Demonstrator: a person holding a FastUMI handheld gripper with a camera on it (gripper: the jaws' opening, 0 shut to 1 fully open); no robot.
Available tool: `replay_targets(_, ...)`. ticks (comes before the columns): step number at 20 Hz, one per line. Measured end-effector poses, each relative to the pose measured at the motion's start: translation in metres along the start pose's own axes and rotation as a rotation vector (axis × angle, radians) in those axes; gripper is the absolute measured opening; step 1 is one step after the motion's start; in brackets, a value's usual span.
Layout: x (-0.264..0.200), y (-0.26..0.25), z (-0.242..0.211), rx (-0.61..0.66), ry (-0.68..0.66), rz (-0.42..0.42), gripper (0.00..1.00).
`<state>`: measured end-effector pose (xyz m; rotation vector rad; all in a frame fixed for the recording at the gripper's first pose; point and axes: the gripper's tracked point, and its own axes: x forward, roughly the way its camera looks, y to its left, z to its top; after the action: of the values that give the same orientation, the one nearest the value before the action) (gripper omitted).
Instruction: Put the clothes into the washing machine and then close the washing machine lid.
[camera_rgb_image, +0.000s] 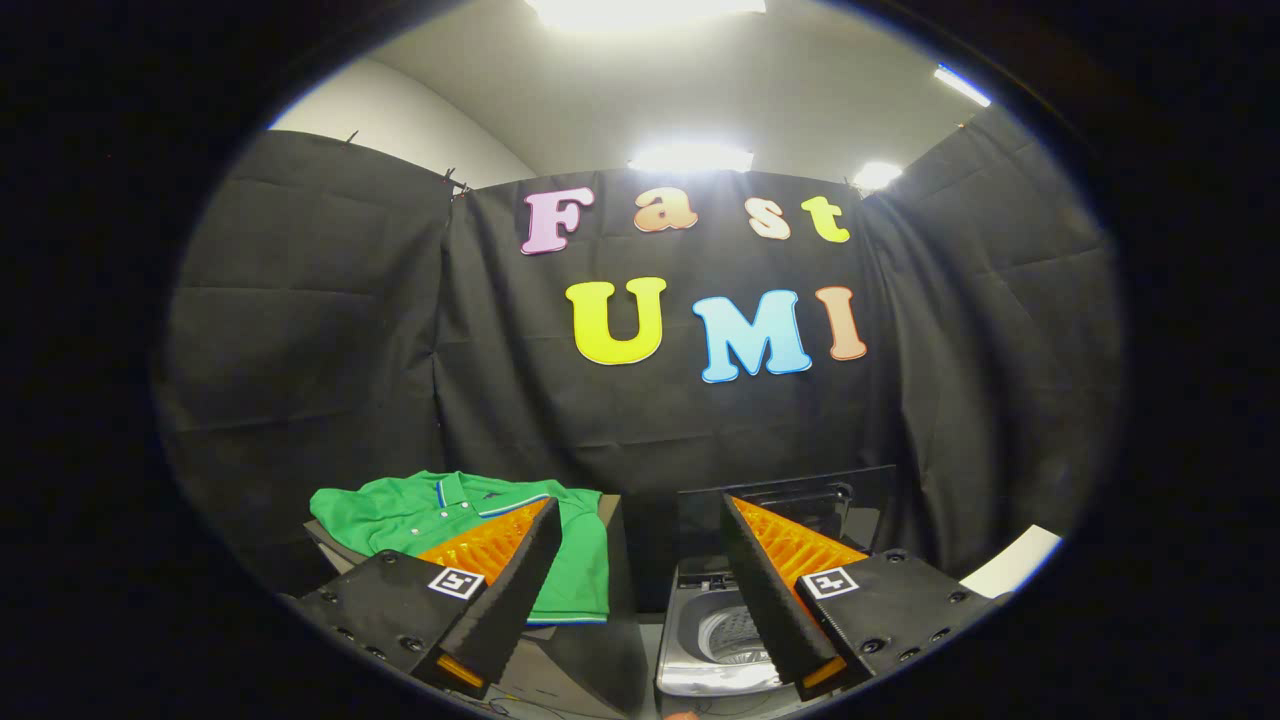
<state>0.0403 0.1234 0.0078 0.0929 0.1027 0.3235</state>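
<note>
While the hand-held gripper (640, 520) hangs with its two fingers spread wide apart and nothing between them, the scene lies ahead of and below it. Reading from the left: a green polo shirt (440, 510), collar trimmed in a lighter stripe, lies spread flat on a dark stand (585, 650), at roughly ten o'clock from the midpoint of the fingers and partly hidden behind the left finger. Between the two fingers, the dark side of that stand drops away toward a pale counter (540, 690). Further right, at about five o'clock from the midpoint, stands a small top-loading washing machine (700, 670); its drum (735, 635) is visible through the open top, and its dark lid (790, 500) stands raised behind the opening, close to upright. The right finger overlaps the machine's right side. A pale flat surface (1010, 565) shows at the far right, at about three o'clock.

Stage, as judged: the first step, picking up the garment, is not yet begun; the shirt is well apart from the drum and untouched. The next move calls for swinging toward ten o'clock, lowering onto the shirt, and pinching a fold thick enough to lift the whole garment. Loose cloth may trail over the machine's rim on transfer.
</note>
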Motion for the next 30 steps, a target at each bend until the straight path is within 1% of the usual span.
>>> replay_targets(2, 0.01, 0.018, 0.002, 0.002, 0.024, 0.037, 0.98)
replay_targets(6, 0.027, 0.05, 0.009, -0.053, 0.046, 0.09, 0.97)
replay_targets(11, 0.049, 0.099, 0.003, -0.021, 0.104, 0.172, 0.97)
replay_targets(21, 0.095, 0.161, -0.027, -0.07, 0.268, 0.209, 0.97)
replay_targets(26, 0.108, 0.2, -0.049, -0.07, 0.36, 0.255, 0.97)
replay_targets(30, 0.123, 0.224, -0.064, -0.102, 0.411, 0.257, 0.97)
